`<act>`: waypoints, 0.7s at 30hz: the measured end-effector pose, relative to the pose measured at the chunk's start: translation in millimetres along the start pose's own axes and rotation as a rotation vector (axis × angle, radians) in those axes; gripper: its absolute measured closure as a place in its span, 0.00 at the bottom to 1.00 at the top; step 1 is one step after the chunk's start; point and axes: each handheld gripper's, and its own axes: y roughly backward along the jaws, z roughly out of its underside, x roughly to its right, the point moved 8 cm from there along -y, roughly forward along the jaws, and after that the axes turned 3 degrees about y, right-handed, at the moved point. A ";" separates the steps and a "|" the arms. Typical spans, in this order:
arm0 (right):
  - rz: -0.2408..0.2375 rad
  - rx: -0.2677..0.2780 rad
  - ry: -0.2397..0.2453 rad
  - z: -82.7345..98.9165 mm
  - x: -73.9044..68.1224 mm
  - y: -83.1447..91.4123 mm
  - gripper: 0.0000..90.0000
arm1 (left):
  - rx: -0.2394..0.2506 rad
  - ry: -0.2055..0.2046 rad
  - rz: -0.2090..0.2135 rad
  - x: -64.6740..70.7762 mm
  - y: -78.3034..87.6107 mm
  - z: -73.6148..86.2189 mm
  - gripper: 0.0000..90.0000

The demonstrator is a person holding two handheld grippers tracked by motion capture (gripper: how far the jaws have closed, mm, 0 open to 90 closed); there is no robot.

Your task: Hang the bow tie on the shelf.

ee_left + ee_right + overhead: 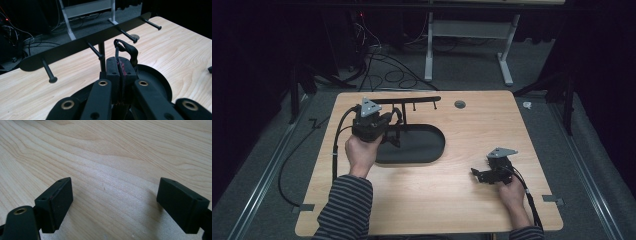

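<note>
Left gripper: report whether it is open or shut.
Shut. In the left gripper view the left gripper has its two jaws pressed together on a thin dark looped strap, in front of the peg rack.

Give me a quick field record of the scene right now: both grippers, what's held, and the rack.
left gripper: shut on a thin dark strap, above the rack's oval base
right gripper: open, nothing between its jaws, low over bare table
rack: black crossbar on a post, pegs pointing toward the left gripper, none bearing anything
strap's type: cannot tell
</note>
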 end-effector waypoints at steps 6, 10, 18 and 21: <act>0.000 0.000 0.000 0.0 0.0 0.0 0.16 | -0.004 0.006 -0.007 -3.8 -8.0 -4.4 0.98; 0.000 0.000 0.000 0.0 0.0 0.0 0.16 | 0.000 0.008 -0.015 -5.7 -11.0 -8.2 0.98; 0.000 0.000 -0.001 0.0 -0.1 0.0 0.16 | 0.002 0.024 -0.033 -12.5 -18.5 -12.4 0.98; 0.000 0.000 0.000 0.0 0.0 0.0 0.16 | -0.004 0.026 -0.047 -16.7 -22.2 -11.0 0.98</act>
